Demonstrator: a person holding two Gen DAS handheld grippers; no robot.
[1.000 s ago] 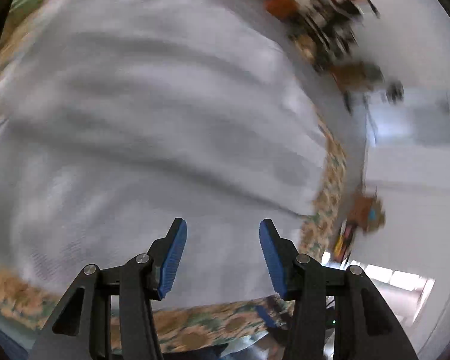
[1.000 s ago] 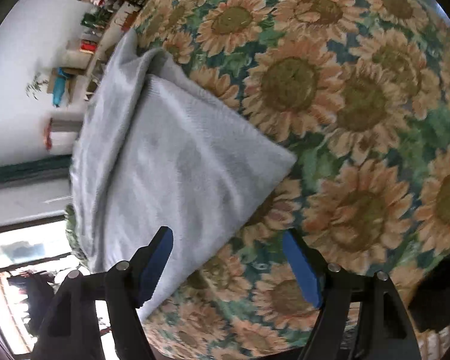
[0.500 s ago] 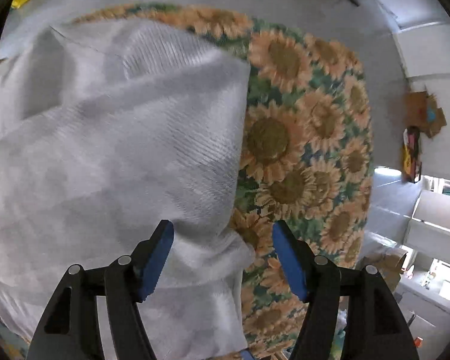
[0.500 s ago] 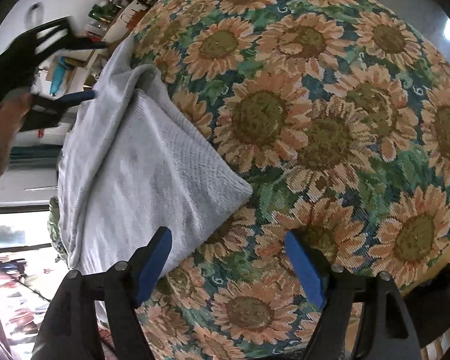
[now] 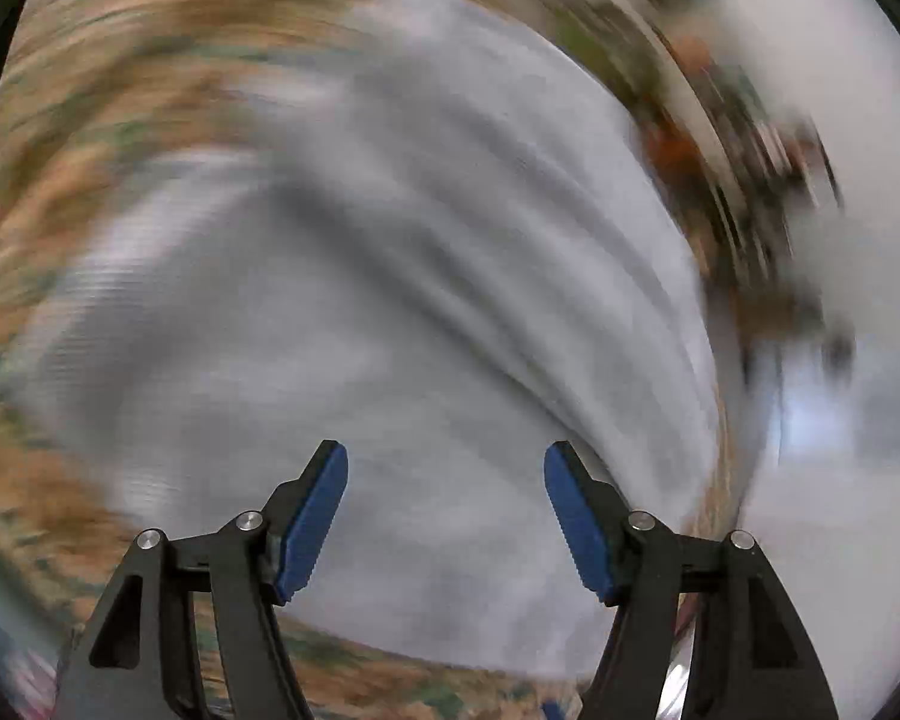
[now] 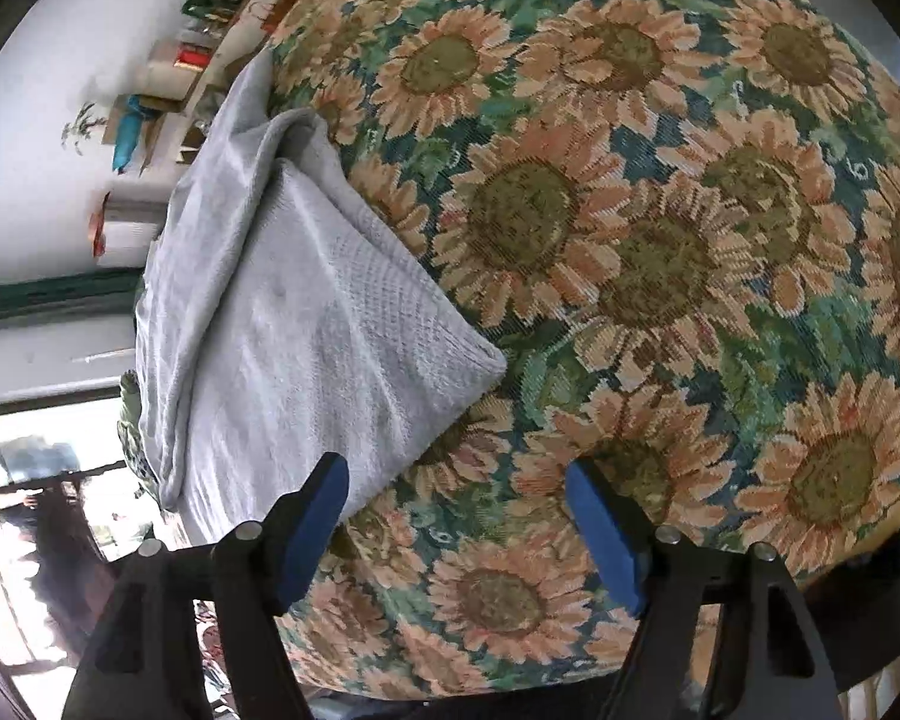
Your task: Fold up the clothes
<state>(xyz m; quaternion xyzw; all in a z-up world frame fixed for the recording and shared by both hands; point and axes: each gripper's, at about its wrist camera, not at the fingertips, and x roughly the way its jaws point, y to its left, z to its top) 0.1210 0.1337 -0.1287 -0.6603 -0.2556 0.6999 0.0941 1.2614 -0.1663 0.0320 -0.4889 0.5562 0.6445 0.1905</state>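
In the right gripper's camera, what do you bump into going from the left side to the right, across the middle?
White wall → grey cloth → sunflower tablecloth.

The left wrist view is being smeared by heavy motion blur, while the right wrist view is being rendered sharp in even daylight. Glare is being admitted through an overexposed doorway (image 6: 24, 546), and both frames are being bent at the edges by fisheye distortion.
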